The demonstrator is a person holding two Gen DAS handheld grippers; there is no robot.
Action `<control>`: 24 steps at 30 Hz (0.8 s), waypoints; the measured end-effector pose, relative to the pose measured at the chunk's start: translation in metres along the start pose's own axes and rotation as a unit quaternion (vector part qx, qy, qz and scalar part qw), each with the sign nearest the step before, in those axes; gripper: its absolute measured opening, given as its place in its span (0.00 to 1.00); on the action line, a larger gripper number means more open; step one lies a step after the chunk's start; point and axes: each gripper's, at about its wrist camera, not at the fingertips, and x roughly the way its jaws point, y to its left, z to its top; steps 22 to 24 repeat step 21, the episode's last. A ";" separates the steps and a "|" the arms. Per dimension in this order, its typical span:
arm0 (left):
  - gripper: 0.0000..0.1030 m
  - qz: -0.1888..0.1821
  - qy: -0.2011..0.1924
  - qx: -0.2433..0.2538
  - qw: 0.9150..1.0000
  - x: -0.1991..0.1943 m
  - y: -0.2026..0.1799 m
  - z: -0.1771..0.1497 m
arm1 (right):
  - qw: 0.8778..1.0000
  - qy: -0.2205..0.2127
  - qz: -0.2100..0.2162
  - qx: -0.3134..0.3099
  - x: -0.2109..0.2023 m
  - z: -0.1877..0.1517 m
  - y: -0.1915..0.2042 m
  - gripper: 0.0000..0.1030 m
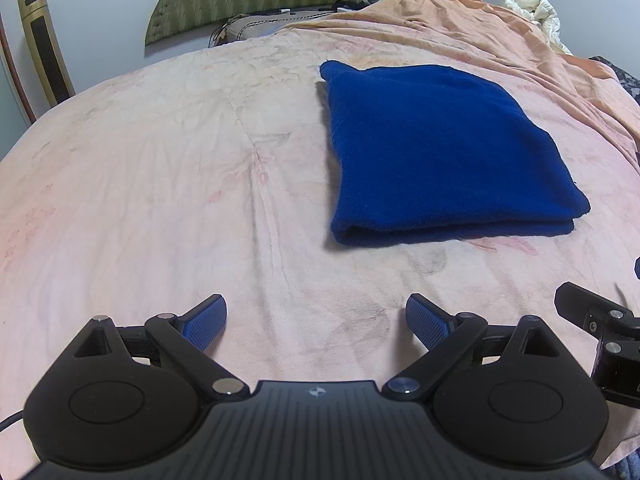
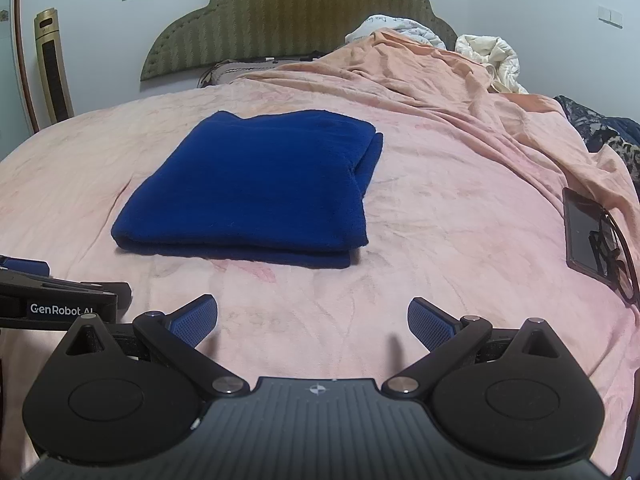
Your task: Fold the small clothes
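A dark blue garment (image 1: pixel 444 152) lies folded into a flat rectangle on the pink bedsheet (image 1: pixel 160 184); it also shows in the right wrist view (image 2: pixel 256 188), left of centre. My left gripper (image 1: pixel 316 322) is open and empty, above the sheet, nearer than the garment and to its left. My right gripper (image 2: pixel 312 322) is open and empty, nearer than the garment and to its right. Each gripper's body shows at the edge of the other's view: the right one (image 1: pixel 600 328), the left one (image 2: pixel 60 300).
A black phone (image 2: pixel 586 236) and glasses (image 2: pixel 618 256) lie on the sheet at the right. Bunched orange bedding (image 2: pixel 420 64) and white quilts (image 2: pixel 496 56) pile up at the back right. A green headboard (image 2: pixel 288 12) and a gold tower fan (image 2: pixel 52 64) stand behind.
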 end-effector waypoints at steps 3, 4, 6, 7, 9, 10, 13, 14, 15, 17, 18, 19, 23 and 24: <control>0.94 0.000 0.000 0.000 1.000 0.000 0.000 0.000 | 1.000 0.000 0.002 -0.001 0.000 0.000 0.000 1.00; 0.94 0.000 0.000 0.000 1.000 0.000 0.000 0.000 | 1.000 0.000 0.002 -0.002 0.000 0.000 0.000 1.00; 0.94 0.000 0.000 0.000 1.000 0.000 0.000 0.000 | 1.000 0.000 0.002 -0.002 0.000 0.000 0.000 1.00; 0.94 0.000 0.000 0.001 1.000 0.000 0.000 0.000 | 1.000 -0.001 0.002 -0.001 0.000 0.000 0.000 1.00; 0.94 -0.001 0.000 0.001 1.000 0.000 0.000 0.000 | 1.000 0.000 0.002 -0.001 0.000 0.000 0.000 1.00; 0.94 -0.001 -0.001 0.001 1.000 0.001 0.000 0.000 | 1.000 0.000 0.001 -0.002 0.000 0.000 0.000 1.00; 0.94 -0.001 0.000 0.002 1.000 0.001 0.000 0.000 | 1.000 0.000 0.002 -0.002 0.000 0.000 0.000 1.00; 0.94 -0.001 0.000 0.002 1.000 0.001 0.000 0.000 | 1.000 0.000 0.002 -0.001 0.000 0.000 0.000 1.00; 0.94 -0.001 0.000 0.001 1.000 0.001 0.000 0.000 | 1.000 0.000 0.002 -0.001 0.000 0.000 0.000 1.00; 0.94 0.000 -0.001 0.002 1.000 0.001 0.000 0.000 | 1.000 0.000 0.002 -0.002 0.000 0.000 0.000 1.00; 0.94 0.000 -0.001 0.002 1.000 0.001 0.000 0.000 | 1.000 0.000 0.002 -0.002 0.000 0.000 0.000 1.00; 0.94 0.001 -0.001 0.003 1.000 0.001 0.000 0.000 | 1.000 0.001 0.002 -0.002 0.000 0.000 0.000 1.00; 0.94 0.000 -0.001 0.003 1.000 0.001 0.000 0.001 | 1.000 0.001 0.002 -0.002 0.000 0.000 -0.001 1.00; 0.94 0.000 -0.001 0.003 1.000 0.001 0.000 0.001 | 1.000 0.001 0.002 -0.002 0.000 0.000 -0.001 1.00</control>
